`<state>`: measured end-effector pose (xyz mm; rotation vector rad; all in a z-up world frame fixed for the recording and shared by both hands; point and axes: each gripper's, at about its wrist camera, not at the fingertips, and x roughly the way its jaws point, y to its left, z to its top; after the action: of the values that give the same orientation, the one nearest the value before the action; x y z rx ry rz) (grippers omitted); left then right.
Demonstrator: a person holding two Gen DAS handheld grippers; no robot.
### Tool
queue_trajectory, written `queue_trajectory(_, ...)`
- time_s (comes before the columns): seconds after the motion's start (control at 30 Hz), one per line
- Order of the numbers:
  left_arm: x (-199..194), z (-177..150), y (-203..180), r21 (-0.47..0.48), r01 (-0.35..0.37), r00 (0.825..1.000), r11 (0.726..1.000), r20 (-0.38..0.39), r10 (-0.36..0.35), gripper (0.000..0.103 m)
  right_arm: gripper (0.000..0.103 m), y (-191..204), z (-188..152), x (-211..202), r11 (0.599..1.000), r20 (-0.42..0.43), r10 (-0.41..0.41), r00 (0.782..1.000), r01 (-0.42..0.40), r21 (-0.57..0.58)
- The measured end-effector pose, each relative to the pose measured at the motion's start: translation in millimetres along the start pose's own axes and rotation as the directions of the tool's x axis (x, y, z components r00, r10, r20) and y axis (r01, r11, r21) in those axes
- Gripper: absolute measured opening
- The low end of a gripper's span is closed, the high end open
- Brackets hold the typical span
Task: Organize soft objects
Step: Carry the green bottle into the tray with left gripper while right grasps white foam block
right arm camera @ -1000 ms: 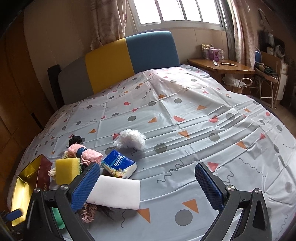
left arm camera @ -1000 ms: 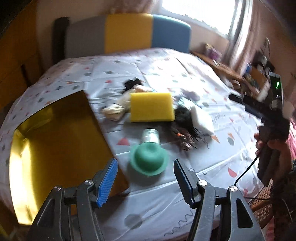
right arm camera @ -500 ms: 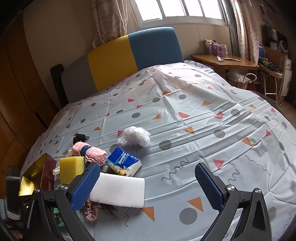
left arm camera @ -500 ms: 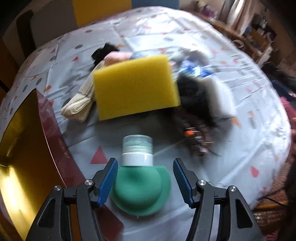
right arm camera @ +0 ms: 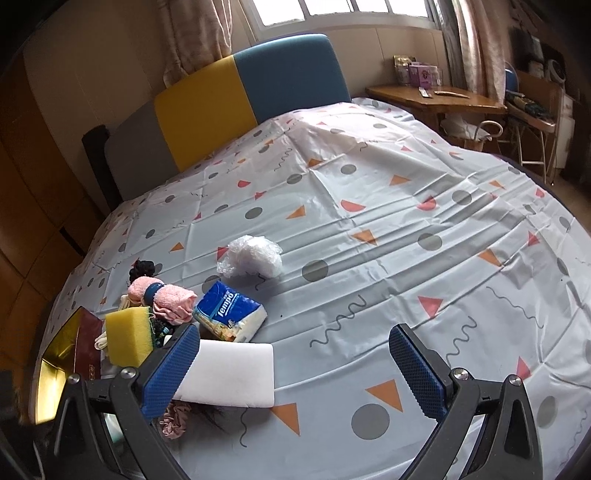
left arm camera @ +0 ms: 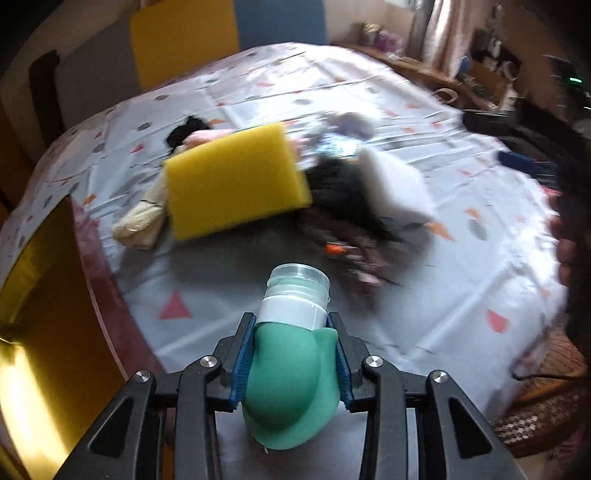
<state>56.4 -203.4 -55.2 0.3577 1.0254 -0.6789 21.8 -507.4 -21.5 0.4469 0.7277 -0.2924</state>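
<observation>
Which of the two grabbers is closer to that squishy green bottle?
Left. The left hand-held gripper has just closed on the green bottle, pads squeezing its sides. The right hand-held gripper hangs open above the bedsheet, away from it.

Daylight from window (right arm camera: 347, 11); left view motion-blurred, fisheye edges dark.

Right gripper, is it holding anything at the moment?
No, the right gripper has its blue pads spread wide over the bedsheet with nothing between them.
</observation>
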Motion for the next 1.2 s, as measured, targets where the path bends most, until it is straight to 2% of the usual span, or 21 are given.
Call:
queue_trajectory(0.1, -8.2, -8.1, -13.3, -0.018, 0.055, 0.998, 0.998, 0.030, -0.054, 0.038, 0.103, 1.3, -1.1, 1.1, 1.000, -0.005, -0.010, 1.000, 0.010, -0.005)
queue_trajectory(0.3, 8.4, -19.1, -28.5, 0.014, 0.023, 0.999, 1.000, 0.049, -0.024, 0.038, 0.103, 16.6, -8.4, 11.2, 0.996, -0.075, 0.031, 0.997, -0.036, -0.078)
queue_trajectory(0.37, 7.0, -20.0, -32.6, 0.034, 0.005, 0.998, 0.999, 0.059, -0.007, 0.038, 0.103, 31.7, -13.7, 15.8, 0.985, -0.110, 0.051, 0.993, -0.069, -0.159)
queue_trajectory(0.43, 9.2, -21.3, -31.4, 0.035, 0.016, 0.998, 0.999, 0.054, -0.018, 0.038, 0.103, 48.2, -19.9, 19.8, 0.962, -0.144, 0.059, 0.988, -0.095, -0.256)
queue_trajectory(0.53, 10.7, -22.5, -26.0, 0.023, 0.039, 0.997, 0.999, 0.061, -0.040, 0.038, 0.103, 74.5, -29.6, 24.3, 0.878, -0.193, 0.054, 0.980, -0.139, -0.457)
queue_trajectory(0.6, 11.5, -23.1, -23.2, 0.003, 0.053, 0.996, 0.999, 0.067, -0.053, 0.038, 0.103, 87.9, -36.0, 28.1, 0.795, -0.218, 0.034, 0.975, -0.159, -0.585)
queue_trajectory(0.67, 10.5, -25.5, -20.1, -0.011, 0.066, 0.995, 0.998, 0.075, -0.065, 0.038, 0.103, 93.2, -39.3, 35.6, 0.732, -0.234, 0.002, 0.972, -0.161, -0.662)
queue_trajectory(0.73, 10.5, -25.9, -18.6, -0.019, 0.075, 0.994, 0.997, 0.078, -0.073, 0.038, 0.103, 94.7, -38.6, 44.1, 0.686, -0.254, -0.012, 0.967, -0.177, -0.706)
queue_trajectory(0.8, 9.8, -26.1, -18.1, -0.021, 0.077, 0.994, 0.997, 0.079, -0.075, 0.038, 0.103, 96.9, -35.5, 55.6, 0.662, -0.274, -0.024, 0.962, -0.190, -0.725)
queue_trajectory(0.9, 10.0, -26.8, -18.2, -0.027, 0.077, 0.994, 0.997, 0.081, -0.075, 0.038, 0.101, 102.1, -31.6, 72.3, 0.644, -0.314, -0.028, 0.949, -0.223, -0.732)
queue_trajectory(0.93, 10.9, -27.3, -18.4, -0.028, 0.076, 0.994, 0.997, 0.082, -0.074, 0.038, 0.093, 103.1, -31.4, 75.9, 0.644, -0.326, -0.023, 0.945, -0.235, -0.728)
queue_trajectory(0.97, 10.7, -28.0, -18.8, -0.028, 0.075, 0.994, 0.997, 0.084, -0.072, 0.038, 0.069, 104.1, -30.9, 77.4, 0.648, -0.334, -0.018, 0.942, -0.244, -0.722)
queue_trajectory(1.13, 5.3, -31.3, -17.3, -0.033, 0.082, 0.992, 0.996, 0.100, -0.078, 0.038, 0.071, 101.4, -34.6, 56.4, 0.678, -0.352, 0.026, 0.936, -0.275, -0.682)
queue_trajectory(1.2, 0.1, -32.7, -16.6, -0.038, 0.082, 0.991, 0.996, 0.110, -0.077, 0.037, 0.072, 96.5, -36.1, 43.2, 0.717, -0.344, 0.047, 0.938, -0.271, -0.642)
